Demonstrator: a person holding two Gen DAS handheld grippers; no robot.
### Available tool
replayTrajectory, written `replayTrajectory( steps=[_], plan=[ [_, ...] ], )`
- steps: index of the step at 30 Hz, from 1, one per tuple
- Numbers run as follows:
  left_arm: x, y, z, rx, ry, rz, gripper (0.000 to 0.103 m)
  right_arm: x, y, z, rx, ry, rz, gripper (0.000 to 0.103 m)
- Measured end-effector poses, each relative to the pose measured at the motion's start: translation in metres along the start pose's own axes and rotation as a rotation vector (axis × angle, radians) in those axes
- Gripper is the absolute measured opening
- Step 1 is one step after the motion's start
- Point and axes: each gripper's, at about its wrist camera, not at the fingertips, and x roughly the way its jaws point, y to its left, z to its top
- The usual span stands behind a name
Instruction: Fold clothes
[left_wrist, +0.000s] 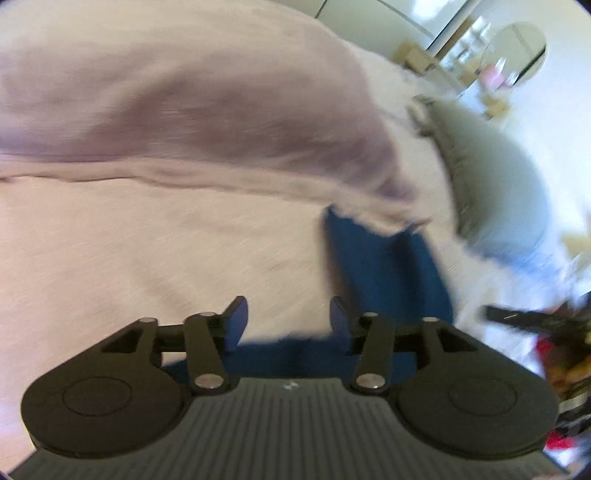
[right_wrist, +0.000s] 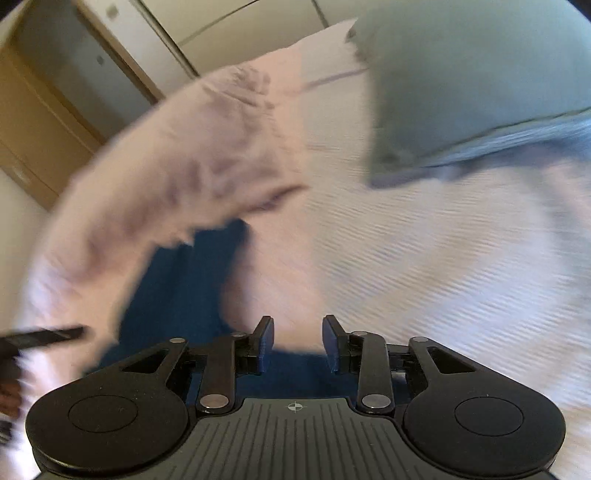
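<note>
— Listing what we hold: left gripper (left_wrist: 286, 321), fingers spread, nothing between them; right gripper (right_wrist: 297, 341), likewise spread and bare. What of the garment?

— We log one dark blue cloth garment (left_wrist: 384, 266), lying on the bed just ahead of both grippers, partly under a pale pink, fuzzy blanket (left_wrist: 184, 110) that humps over its far end. Both views are smeared by motion, so we cannot read creases or layers — folded, half folded or merely spread, we cannot tell. Released fingers would suit either a fold just laid down or a reach for a fresh edge.

— Surface and room?

— Bed with a white ribbed cover (right_wrist: 443, 258); one grey-green pillow (right_wrist: 461, 81) at its head; pale wooden cabinet (right_wrist: 33, 122) along the wall; an arched mirror (left_wrist: 517, 51) in the far corner, blurred.
</note>
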Motion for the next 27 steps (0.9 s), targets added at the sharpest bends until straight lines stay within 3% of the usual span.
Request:
replayTrajectory(
  steps=[1,3,6,9,10,11,12,17,20,22,25,27],
  plan=[
    [0.010,-0.003,0.007,-0.025,0.006,-0.032,0.047,0.012,0.001,0.008,0.021,0.012,0.037,0.053],
    [0.033,-0.009,0.019,-0.067,0.022,-0.068,0.048,0.017,0.005,0.012,0.015,-0.003,0.073,0.054],
    [0.072,-0.013,0.031,-0.113,0.065,-0.064,0.048,0.016,0.011,0.012,-0.008,-0.041,0.108,0.054],
    [0.093,-0.016,0.037,-0.101,0.078,-0.056,0.039,0.016,0.018,0.012,-0.031,-0.080,0.143,0.053],
    [0.095,-0.017,0.038,-0.092,0.068,-0.065,0.027,0.015,0.020,0.013,-0.039,-0.092,0.155,0.027],
    [0.089,-0.018,0.038,-0.080,0.045,-0.098,0.017,0.015,0.022,0.013,-0.047,-0.105,0.167,0.008],
    [0.082,-0.019,0.038,-0.067,0.022,-0.134,0.004,0.015,0.024,0.013,-0.055,-0.118,0.178,0.006],
    [0.021,-0.022,0.012,0.049,-0.108,-0.282,0.004,0.014,0.034,0.013,-0.093,-0.181,0.237,0.006],
    [-0.025,-0.019,-0.032,0.117,-0.130,-0.364,0.004,-0.032,0.041,-0.027,-0.193,-0.206,0.283,0.006],
    [-0.050,-0.020,-0.071,0.198,-0.089,-0.371,0.007,-0.054,0.042,-0.062,-0.241,-0.135,0.256,0.006],
    [-0.059,-0.020,-0.132,0.310,0.084,-0.262,0.011,-0.070,0.037,-0.117,-0.263,0.080,0.145,0.006],
    [-0.063,-0.007,-0.157,0.262,0.153,-0.200,0.011,-0.072,0.031,-0.144,-0.247,0.199,0.029,0.007]
  ],
)
